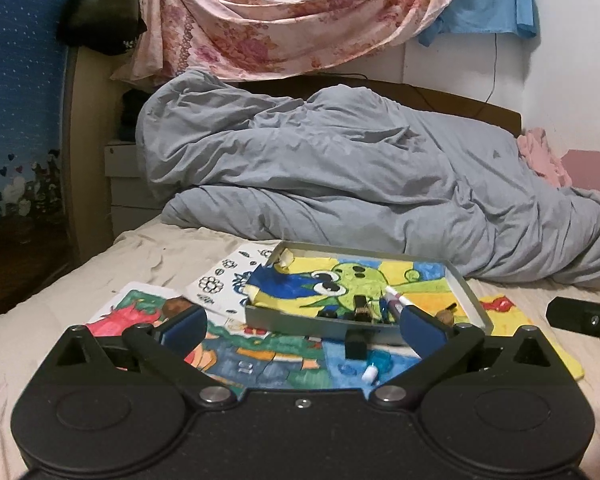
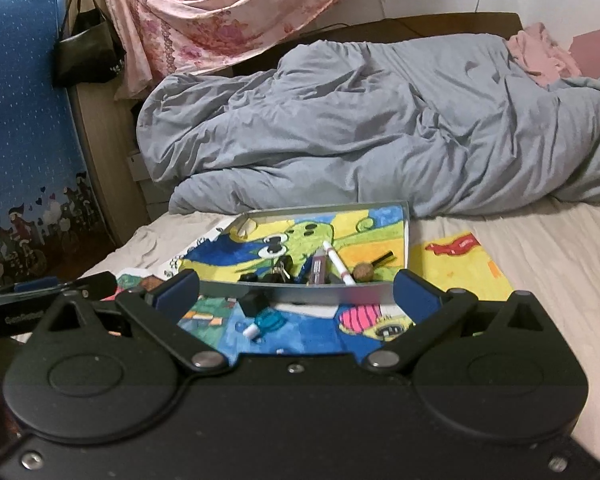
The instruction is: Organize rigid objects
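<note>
Tongs first: my left gripper [image 1: 300, 322] has its blue-padded jaws spread as wide as they go with nothing between the pads, and my right gripper [image 2: 296, 286] stands just as wide and just as empty.

Both point across the bed at the shallow grey metal tray [image 1: 474, 300], which rests on coloured drawings and is lined with a bright frog picture. Gathered along its near wall I can see a white-and-pink marker pen [image 2: 338, 262], a round brown nut-like ball [image 2: 363, 272], a purple tube [image 2: 318, 266] and some small dark pieces I cannot name for certain.

So a good share of the sorting looks done to me. Two things lie outside, just in front of the tray on the blue part of a felt-tip drawing [image 2: 300, 332]: a small black block [image 1: 356, 344] and a little clear-blue plastic piece with a white stub [image 1: 374, 366], near each other. I judge these two are what is left to put in.
</note>
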